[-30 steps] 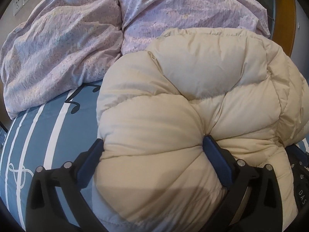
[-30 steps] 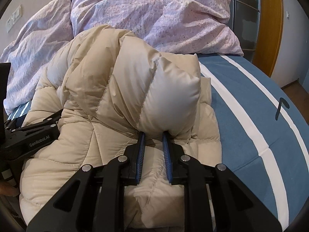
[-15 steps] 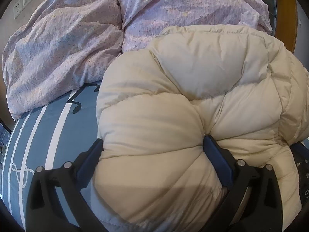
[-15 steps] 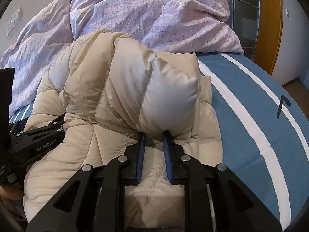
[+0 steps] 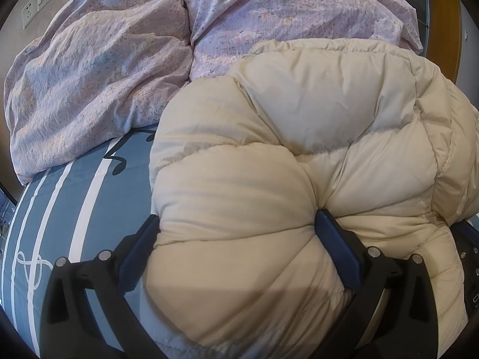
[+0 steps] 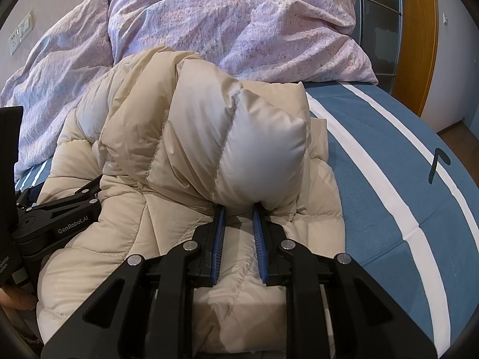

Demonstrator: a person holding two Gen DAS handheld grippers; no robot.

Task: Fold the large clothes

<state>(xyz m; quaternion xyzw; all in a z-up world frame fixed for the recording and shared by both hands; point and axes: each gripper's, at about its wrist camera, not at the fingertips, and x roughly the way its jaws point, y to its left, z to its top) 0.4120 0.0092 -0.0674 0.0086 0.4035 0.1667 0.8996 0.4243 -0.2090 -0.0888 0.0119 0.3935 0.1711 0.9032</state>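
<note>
A cream puffer jacket (image 5: 299,155) lies bunched on the blue striped bed (image 5: 74,197). My left gripper (image 5: 236,224) has its jaws wide and clamps a thick puffy fold of the jacket between them. In the right wrist view the jacket (image 6: 185,149) is lifted into a hump. My right gripper (image 6: 238,209) is shut on a narrow pinch of the jacket's edge, held above the lower layer. The left gripper's black body (image 6: 60,218) shows at the left, pressed into the jacket.
A crumpled lilac duvet and pillows (image 5: 119,53) (image 6: 239,24) lie along the head of the bed behind the jacket. An orange door frame (image 6: 419,30) and bare floor are at the right. Blue bedsheet (image 6: 389,179) extends right of the jacket.
Both grippers have carried the held jacket folds slightly forward toward the pillows. The grips have not changed.
</note>
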